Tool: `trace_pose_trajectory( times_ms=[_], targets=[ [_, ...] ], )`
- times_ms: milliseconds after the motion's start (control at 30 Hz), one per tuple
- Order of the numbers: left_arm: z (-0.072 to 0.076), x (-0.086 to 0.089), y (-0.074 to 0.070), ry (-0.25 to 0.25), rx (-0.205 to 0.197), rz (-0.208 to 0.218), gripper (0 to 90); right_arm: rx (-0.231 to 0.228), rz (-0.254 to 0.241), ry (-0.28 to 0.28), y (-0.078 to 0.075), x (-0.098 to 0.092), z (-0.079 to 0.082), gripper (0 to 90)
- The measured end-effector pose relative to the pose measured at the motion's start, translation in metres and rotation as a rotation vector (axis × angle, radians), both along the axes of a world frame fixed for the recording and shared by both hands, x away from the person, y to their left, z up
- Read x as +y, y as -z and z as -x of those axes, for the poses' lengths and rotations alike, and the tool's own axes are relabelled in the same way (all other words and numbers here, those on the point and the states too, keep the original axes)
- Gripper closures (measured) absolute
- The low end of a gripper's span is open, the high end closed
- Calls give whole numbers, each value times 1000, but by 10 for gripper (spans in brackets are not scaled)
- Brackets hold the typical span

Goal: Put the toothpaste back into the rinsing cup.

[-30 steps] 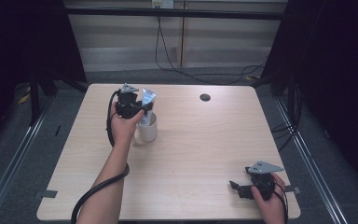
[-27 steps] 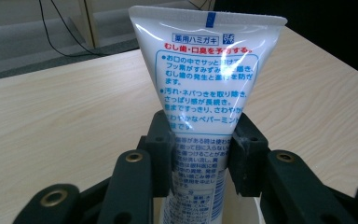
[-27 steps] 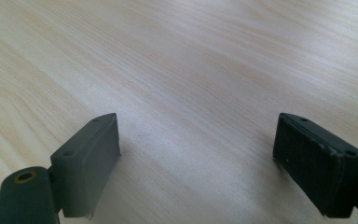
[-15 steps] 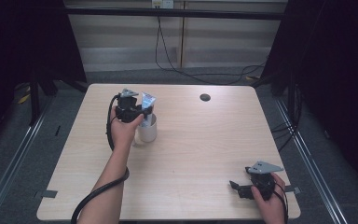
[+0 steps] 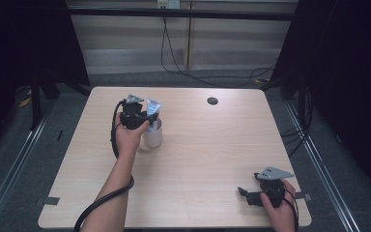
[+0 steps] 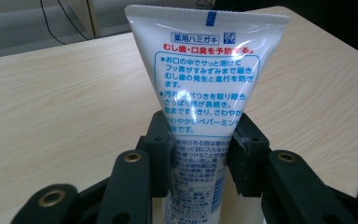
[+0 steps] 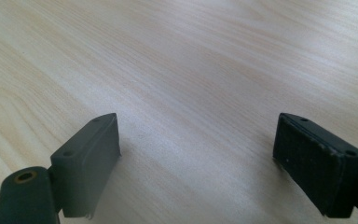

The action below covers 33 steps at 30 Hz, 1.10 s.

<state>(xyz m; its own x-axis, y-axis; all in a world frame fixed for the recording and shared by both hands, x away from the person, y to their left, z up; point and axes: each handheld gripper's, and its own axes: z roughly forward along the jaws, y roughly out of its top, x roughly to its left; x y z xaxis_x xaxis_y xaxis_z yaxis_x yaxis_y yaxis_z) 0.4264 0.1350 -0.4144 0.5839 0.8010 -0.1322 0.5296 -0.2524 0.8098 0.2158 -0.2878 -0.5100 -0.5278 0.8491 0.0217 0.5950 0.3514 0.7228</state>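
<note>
A white toothpaste tube (image 6: 205,88) with blue and red Japanese print stands upright, crimped end up, in a white cup (image 5: 153,137) left of the table's middle. My left gripper (image 5: 147,118) is shut on the tube (image 5: 152,107), its two black pads (image 6: 161,140) pressing the tube's sides just above the cup's rim. My right gripper (image 5: 244,193) rests low over the table near the front right corner, held by a hand. Its jaws stand wide apart over bare wood, with nothing between the fingertips (image 7: 98,158).
The light wooden table (image 5: 212,145) has a small dark round grommet (image 5: 212,101) near its far edge. Cables trail on the floor behind the table. Dark frames and curtains stand at both sides.
My left gripper and the tube have shifted slightly; the tube now stands more upright in the cup. The right hand has not moved.
</note>
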Motion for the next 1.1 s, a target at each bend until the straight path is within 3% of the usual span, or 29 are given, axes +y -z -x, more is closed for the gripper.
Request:
trace_pose_trajectory(
  times_ms=[733,1100],
  targets=[
    [3,-1,9,-10,17,-15,641,0,0,0,0,0,0,140],
    [5,1,14,-3,26,-51,637,0,0,0,0,0,0,140]
  ],
)
